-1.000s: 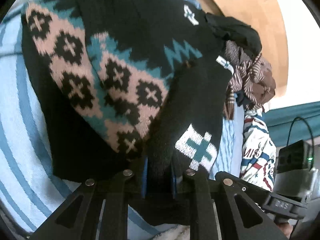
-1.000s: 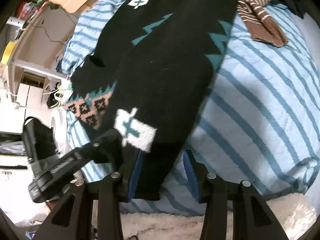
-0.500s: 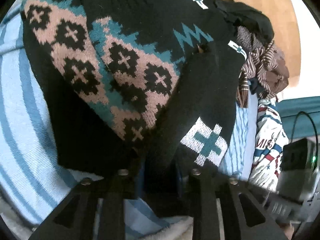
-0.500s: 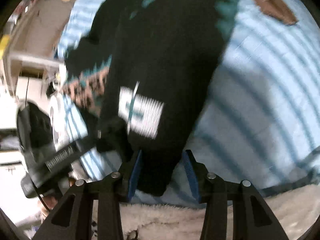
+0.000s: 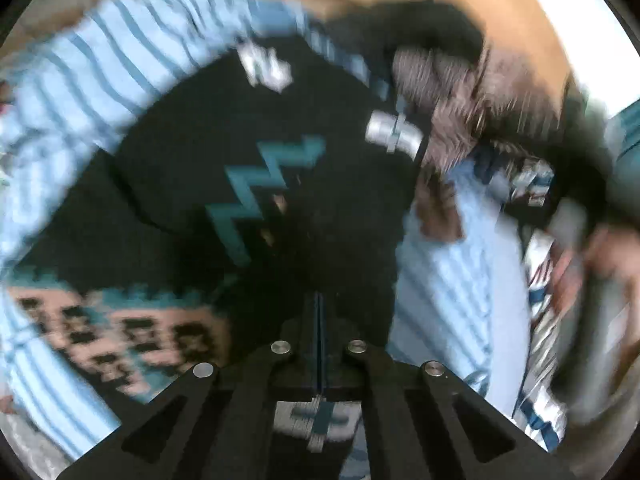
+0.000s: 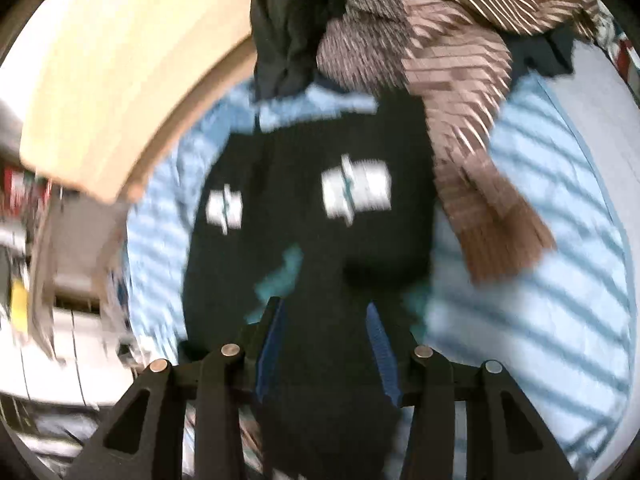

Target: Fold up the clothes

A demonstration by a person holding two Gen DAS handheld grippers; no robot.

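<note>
Both views are motion-blurred, so fine detail is soft.

Left gripper [image 5: 319, 312]: jaws have just closed and now stand fully together, a thin dark seam between them. Nothing visibly pinched; black knit lies under and around the tips.

Right gripper [image 6: 326, 316]: jaws at a middling gap, blue pads showing both sides, a thick fold of the black sweater [image 6: 316, 216] filling the space between them. Looks clamped on it, though the blur makes pad contact hard to confirm.

The sweater lies on the blue striped bedsheet [image 6: 560, 240], mid-bed.

Left view only:
- teal zigzag on the sweater [image 5: 264, 184]
- pink-and-black patterned band at near left
- white-and-teal cross motif just behind the jaws
- a printed white, red and blue garment [image 5: 540, 320] at far right, with a smeared shape beside it that may be a hand

Right view only:
- two white cross motifs on the sweater's far part
- brown striped garment [image 6: 460, 80] draped over the sweater's far right edge
- dark garment [image 6: 288, 20] beside it
- wooden headboard [image 6: 120, 80] far left
- clutter beyond the left bed edge
</note>
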